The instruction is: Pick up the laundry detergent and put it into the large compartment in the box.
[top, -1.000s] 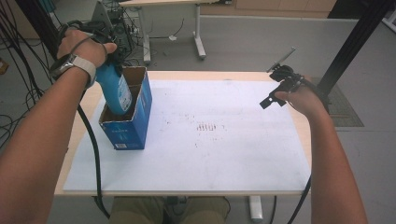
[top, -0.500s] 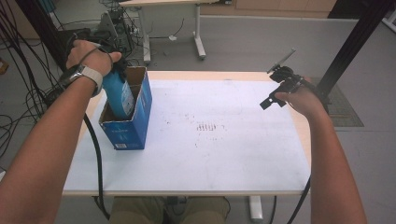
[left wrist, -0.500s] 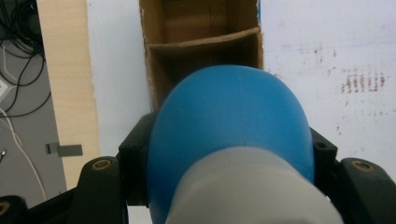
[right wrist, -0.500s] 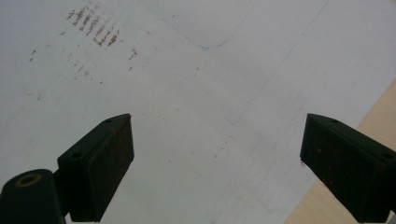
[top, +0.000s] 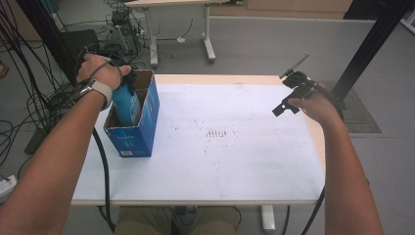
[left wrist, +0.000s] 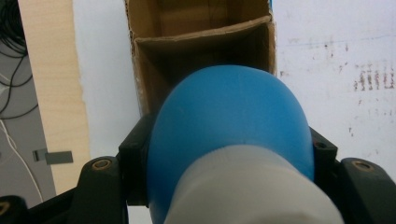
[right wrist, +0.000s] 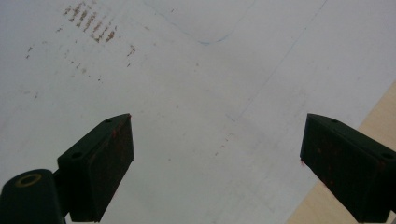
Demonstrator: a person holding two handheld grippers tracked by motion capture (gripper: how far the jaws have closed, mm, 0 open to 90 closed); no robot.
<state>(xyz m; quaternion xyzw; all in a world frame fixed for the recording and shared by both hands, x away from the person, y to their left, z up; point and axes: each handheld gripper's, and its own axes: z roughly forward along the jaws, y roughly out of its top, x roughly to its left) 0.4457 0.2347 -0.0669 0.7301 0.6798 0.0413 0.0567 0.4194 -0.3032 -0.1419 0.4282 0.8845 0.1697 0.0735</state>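
A blue bottle point(top: 126, 104) with a white neck stands partly inside the blue cardboard box point(top: 143, 131) at the table's left. My left gripper point(top: 128, 78) is shut on the bottle's upper part, with the hand over it. In the left gripper view the bottle point(left wrist: 229, 107) sits between the black jaws of the left gripper point(left wrist: 229, 156), above the box's brown compartment point(left wrist: 201, 51). A divider splits the box; the bottle is in the nearer compartment. My right gripper point(top: 288, 95) hovers open over the table's right side, and the right gripper point(right wrist: 215, 163) has nothing between its jaws.
A white sheet point(top: 220, 161) with faint reddish marks point(top: 215, 133) covers the wooden table. The table's wooden edge point(right wrist: 345, 219) lies close under the right gripper. Cables point(top: 29, 103) crowd the floor at left. A black post point(top: 372, 44) rises at the right, and another desk's legs point(top: 208, 39) stand behind.
My left hand has come down, and the blue bottle has sunk deeper into the box. The right hand and its gripper have stayed where they were.
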